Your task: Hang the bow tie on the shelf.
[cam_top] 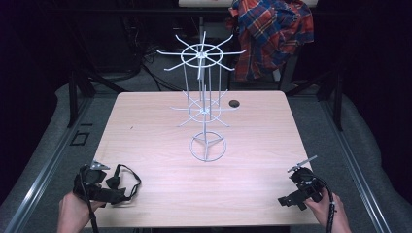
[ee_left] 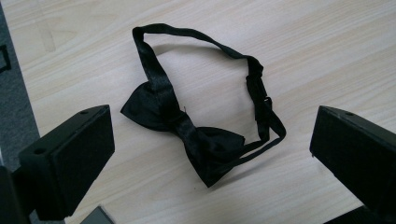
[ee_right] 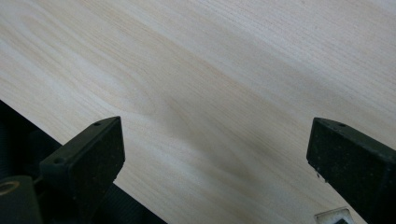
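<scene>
Where the pale wooden table (cam_top: pixel 145 116) meets its near left corner, a black bow tie (ee_left: pixel 187 135) lies flat with its strap looped, between the spread jaws of the left gripper (ee_left: pixel 210 154), untouched. The right gripper (cam_top: pixel 290 200), jaws also apart and empty, sits at the near right corner. A white wire rack (cam_top: pixel 204 97) stands mid-table.
</scene>
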A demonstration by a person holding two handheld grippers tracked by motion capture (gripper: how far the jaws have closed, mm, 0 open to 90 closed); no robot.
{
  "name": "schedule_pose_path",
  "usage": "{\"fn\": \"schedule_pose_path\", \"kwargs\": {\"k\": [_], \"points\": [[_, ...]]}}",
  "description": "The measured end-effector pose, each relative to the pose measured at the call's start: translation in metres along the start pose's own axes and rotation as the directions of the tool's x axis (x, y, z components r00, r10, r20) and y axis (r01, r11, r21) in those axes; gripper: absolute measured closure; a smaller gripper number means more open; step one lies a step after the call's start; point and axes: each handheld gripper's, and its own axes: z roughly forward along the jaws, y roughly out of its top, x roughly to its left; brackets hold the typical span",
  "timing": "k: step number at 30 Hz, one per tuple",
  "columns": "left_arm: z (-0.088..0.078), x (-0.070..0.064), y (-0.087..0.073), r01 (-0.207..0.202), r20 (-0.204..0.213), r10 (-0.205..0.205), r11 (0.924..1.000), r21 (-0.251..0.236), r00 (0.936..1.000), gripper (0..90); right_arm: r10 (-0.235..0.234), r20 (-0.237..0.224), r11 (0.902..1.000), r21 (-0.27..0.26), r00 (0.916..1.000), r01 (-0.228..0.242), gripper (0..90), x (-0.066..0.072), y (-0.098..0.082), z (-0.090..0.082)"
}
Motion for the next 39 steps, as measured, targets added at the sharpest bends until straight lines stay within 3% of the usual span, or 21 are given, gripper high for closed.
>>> {"fn": "schedule_pose_path", "kwargs": {"k": [10, 13, 14, 15, 19, 20, 23, 24, 25, 29, 39], "points": [[0.001, 0.000, -0.001, -0.002, 0.005, 0.001, 0.9999, 0.017, 1.0000, 0.0, 0.000, -0.012, 1.0000, 0.003, 0.9999, 0.000, 3.9, 0.002, 0.001, 0.000], [0.002, -0.002, 0.000, -0.002, 0.008, 0.002, 0.9999, 0.015, 1.0000, 0.0, -0.010, 0.010, 0.9999, 0.004, 0.9999, 0.010, 3.8, 0.003, 0.002, -0.001], [0.003, -0.003, 0.001, -0.005, 0.010, 0.005, 0.9999, 0.015, 0.9999, 0.0, 0.003, -0.021, 0.9999, 0.013, 0.9998, -0.002, 3.9, 0.003, 0.001, 0.000], [0.003, -0.003, 0.001, -0.005, 0.010, 0.005, 0.9999, 0.015, 0.9999, 0.0, 0.003, -0.021, 0.9999, 0.013, 0.9998, -0.002, 3.9, 0.003, 0.001, 0.000], [0.006, -0.005, 0.002, -0.017, 0.005, 0.017, 0.9994, 0.030, 0.9998, 0.0, -0.002, -0.012, 1.0000, -0.002, 0.9999, 0.002, 3.9, 0.002, 0.001, 0.000], [0.006, -0.006, 0.002, -0.017, 0.007, 0.016, 0.9993, 0.034, 0.9998, 0.0, -0.012, 0.008, 0.9999, 0.006, 0.9999, 0.012, 3.9, 0.003, 0.002, -0.001], [0.010, -0.006, 0.002, -0.017, 0.007, 0.017, 0.9985, 0.053, 0.9998, 0.0, -0.003, 0.003, 0.9998, 0.020, 1.0000, 0.003, 3.9, 0.005, 0.002, 0.001], [0.012, -0.006, 0.002, -0.024, 0.005, 0.024, 0.9980, 0.058, 0.9997, 0.0, -0.010, -0.014, 0.9999, 0.004, 0.9999, 0.010, 3.9, 0.004, 0.003, 0.003], [0.013, -0.007, 0.002, -0.029, 0.004, 0.029, 0.9976, 0.062, 0.9996, 0.0, -0.034, -0.001, 0.9990, 0.029, 0.9994, 0.034, 3.9, 0.003, 0.003, 0.001], [0.017, -0.011, 0.005, -0.037, 0.001, 0.037, 0.9967, 0.073, 0.9993, 0.0, 0.005, -0.021, 0.9999, 0.010, 0.9998, -0.005, 3.9, 0.004, 0.002, 0.003], [0.031, -0.023, 0.009, -0.097, -0.008, 0.098, 0.9894, 0.108, 0.9951, 0.5, -0.017, -0.012, 0.9994, 0.029, 0.9998, 0.018, 4.0, 0.003, 0.003, 0.003]]}}
